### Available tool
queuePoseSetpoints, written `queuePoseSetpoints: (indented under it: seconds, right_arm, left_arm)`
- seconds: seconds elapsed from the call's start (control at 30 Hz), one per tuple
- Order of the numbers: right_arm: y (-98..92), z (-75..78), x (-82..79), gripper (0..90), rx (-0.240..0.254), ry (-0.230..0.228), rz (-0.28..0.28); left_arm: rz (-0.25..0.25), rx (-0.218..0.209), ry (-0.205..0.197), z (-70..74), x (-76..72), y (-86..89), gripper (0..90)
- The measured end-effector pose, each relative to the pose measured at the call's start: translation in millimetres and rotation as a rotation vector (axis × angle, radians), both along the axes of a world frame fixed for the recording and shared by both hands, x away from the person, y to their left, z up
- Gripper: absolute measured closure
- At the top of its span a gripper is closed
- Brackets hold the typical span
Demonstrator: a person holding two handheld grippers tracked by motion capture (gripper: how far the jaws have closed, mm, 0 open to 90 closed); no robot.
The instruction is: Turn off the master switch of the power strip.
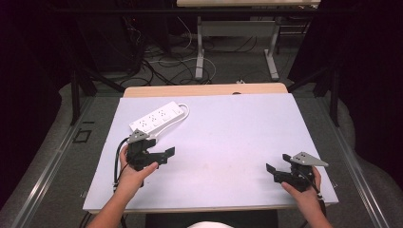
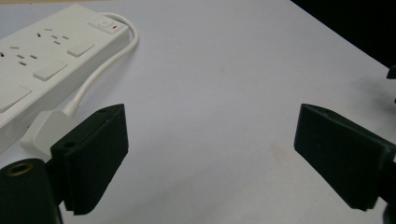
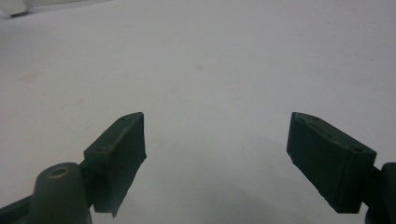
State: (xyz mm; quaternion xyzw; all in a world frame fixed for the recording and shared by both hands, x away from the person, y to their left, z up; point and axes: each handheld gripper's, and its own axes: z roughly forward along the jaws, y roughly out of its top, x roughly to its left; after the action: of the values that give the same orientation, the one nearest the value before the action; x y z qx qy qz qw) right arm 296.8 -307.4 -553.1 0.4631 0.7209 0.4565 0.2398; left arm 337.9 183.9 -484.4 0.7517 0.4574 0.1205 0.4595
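One white plastic power strip (image 1: pixel 157 118) — long axis slanting away rightward on the table (image 1: pixel 228 137), just beyond the left gripper (image 1: pixel 159 155); right gripper (image 1: pixel 277 170) well apart — both jaws wide open, empty.

The flat rectangular surface (image 1: pixel 228 142) is pale lavender-white and plain, edged in light wood. A glossy white plastic power strip (image 1: pixel 158 117) carries a small red mark by its switch. Both sets of tongs (image 1: pixel 164 154) (image 1: pixel 276 168) are matte black, each topped with a grey plate.
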Motion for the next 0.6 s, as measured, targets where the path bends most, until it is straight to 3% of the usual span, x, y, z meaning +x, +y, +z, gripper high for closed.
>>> queuePoseSetpoints:
  seconds: [0.13, 0.6]
  right_arm:
    - [-0.1, 0.1, -0.1, 19.4, -0.001, -0.003, 0.001]
    - [0.1, 0.0, 0.0, 19.4, 0.003, -0.005, -0.003]
  left_arm:
    - [0.016, 0.008, 0.000, -1.6, -4.9, 3.5, 0.3]
    - [0.125, 0.024, 0.035, -24.0, -17.6, 30.8, 0.3]
